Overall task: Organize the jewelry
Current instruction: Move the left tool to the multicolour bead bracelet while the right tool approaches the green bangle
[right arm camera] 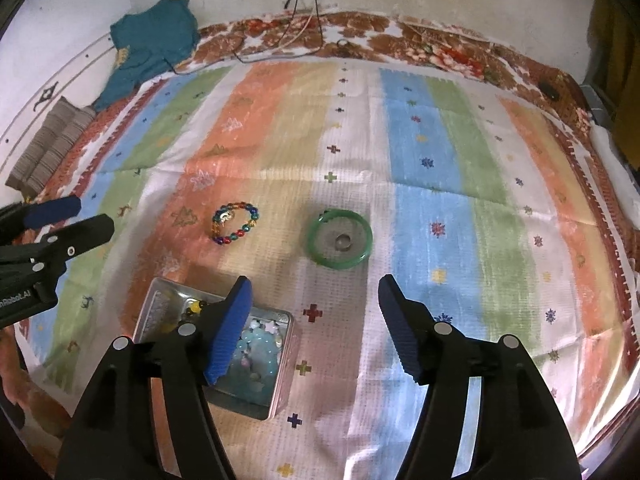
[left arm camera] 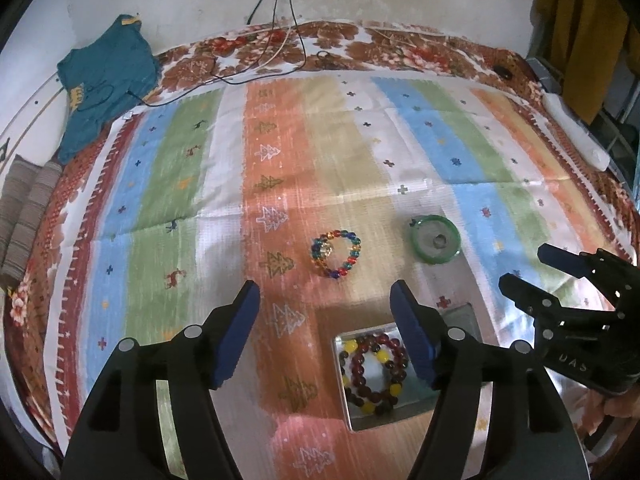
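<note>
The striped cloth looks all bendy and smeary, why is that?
In both wrist views the fisheye lens bows the striped cloth toward the dark corners. The left wrist view is streaky with blur, and the tin box looks hazy in the right wrist view, while the near fingers stay sharp.

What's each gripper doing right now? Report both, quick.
Left gripper: open, holding nothing.
Right gripper: open, holding nothing.

cloth [right arm camera: 352, 152]: striped woven fabric, matt, kinda coarse
tin [right arm camera: 280, 380], under the right claw's left finger: shiny thin metal
bangle [right arm camera: 340, 261], ahead of the right claw: glossy green, glassy
bead bracelet [left arm camera: 336, 255], ahead of the left claw: shiny multicolour beads
claw pads [right arm camera: 230, 340]: ridged blue rubbery stuff
</note>
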Demonstrator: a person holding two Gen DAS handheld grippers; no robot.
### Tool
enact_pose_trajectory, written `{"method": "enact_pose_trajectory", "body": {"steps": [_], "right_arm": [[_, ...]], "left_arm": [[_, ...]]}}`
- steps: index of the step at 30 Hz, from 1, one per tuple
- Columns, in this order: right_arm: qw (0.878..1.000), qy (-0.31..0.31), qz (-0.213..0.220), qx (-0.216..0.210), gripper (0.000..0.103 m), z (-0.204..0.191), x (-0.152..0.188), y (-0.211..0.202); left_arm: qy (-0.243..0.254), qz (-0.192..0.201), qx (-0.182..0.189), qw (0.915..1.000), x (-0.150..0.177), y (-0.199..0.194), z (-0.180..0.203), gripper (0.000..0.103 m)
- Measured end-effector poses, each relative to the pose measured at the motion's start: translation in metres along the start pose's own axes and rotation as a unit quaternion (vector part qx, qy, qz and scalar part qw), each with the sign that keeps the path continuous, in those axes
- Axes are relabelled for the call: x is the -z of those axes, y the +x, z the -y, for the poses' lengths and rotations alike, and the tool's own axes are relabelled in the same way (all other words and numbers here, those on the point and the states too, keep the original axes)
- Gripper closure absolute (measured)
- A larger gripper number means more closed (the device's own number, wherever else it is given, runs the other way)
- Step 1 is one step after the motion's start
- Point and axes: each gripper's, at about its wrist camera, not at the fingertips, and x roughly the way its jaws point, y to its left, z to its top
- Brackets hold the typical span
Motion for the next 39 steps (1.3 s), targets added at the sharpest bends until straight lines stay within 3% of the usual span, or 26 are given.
{"method": "enact_pose_trajectory", "body": {"steps": [8,39], "right_arm": [[0.999,0.016,-0.023,0.017,0.034,0.016,-0.014,0.027],[0.996,0.049,-0.071,0.035,0.033,0.047,-0.039,0.089]], "left_arm": [[-0.001,-0.035,-0.027,0.999,-0.015,0.038,-0.009,0.035],[0.067,-0.104,-0.046,0.9913,-0.037,0.133,0.007,0.034]]}}
